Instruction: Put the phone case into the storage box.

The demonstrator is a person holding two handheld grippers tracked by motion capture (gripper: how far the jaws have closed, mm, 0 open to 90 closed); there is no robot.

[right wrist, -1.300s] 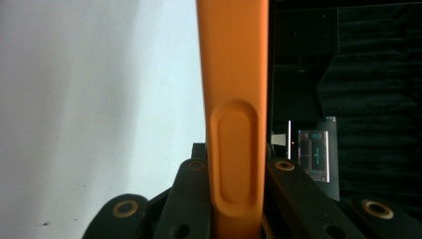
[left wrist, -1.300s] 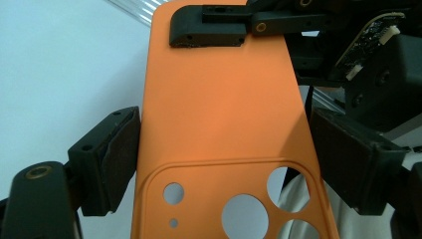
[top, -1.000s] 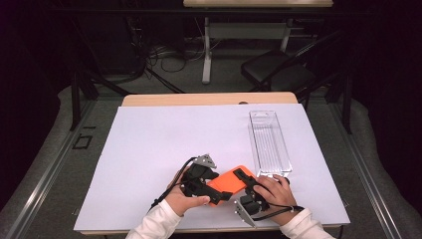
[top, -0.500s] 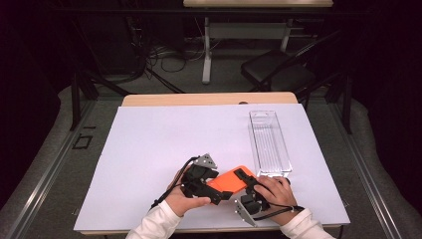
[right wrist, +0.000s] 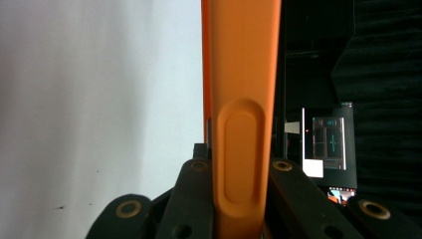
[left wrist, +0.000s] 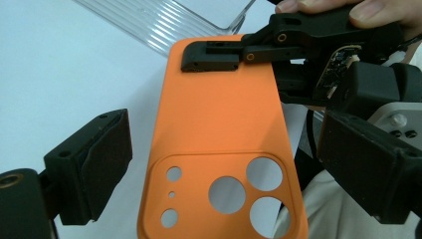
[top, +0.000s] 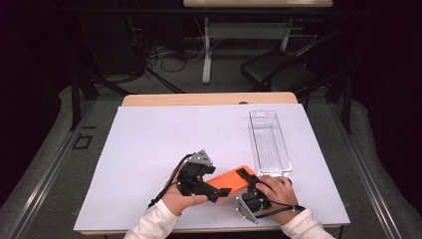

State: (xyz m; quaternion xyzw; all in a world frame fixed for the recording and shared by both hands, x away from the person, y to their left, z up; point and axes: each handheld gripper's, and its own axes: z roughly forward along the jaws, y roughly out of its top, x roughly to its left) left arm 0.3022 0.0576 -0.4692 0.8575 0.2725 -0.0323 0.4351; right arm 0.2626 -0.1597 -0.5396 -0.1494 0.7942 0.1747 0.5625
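Low in the middle of the high view, an orange phone case (top: 231, 179) is held just above the white table (top: 149, 149), between the person's two hands. The right claw (top: 247, 175) is clamped tight on the case's far end; in the right claw view the orange edge (right wrist: 244, 124) runs straight up the centre of the frame with both jaws pressed against it. The left claw (top: 219, 191) has just been opening: in the left claw view its jaws stand wide at the left and right edges of the frame, with the camera-hole end of the case (left wrist: 219, 149) between them but clear of both pads (left wrist: 99, 159). So the case hangs from the right claw alone (a hand-over, by the look of it).

A clear plastic tray (top: 268, 142) lies just beside the right hand, running towards the upper right of the frame.

I judge the step to be the left claw letting go, leaving the case with the right. Next, the left claw should back off without nudging the case, and the right should carry it, probably to that tray.
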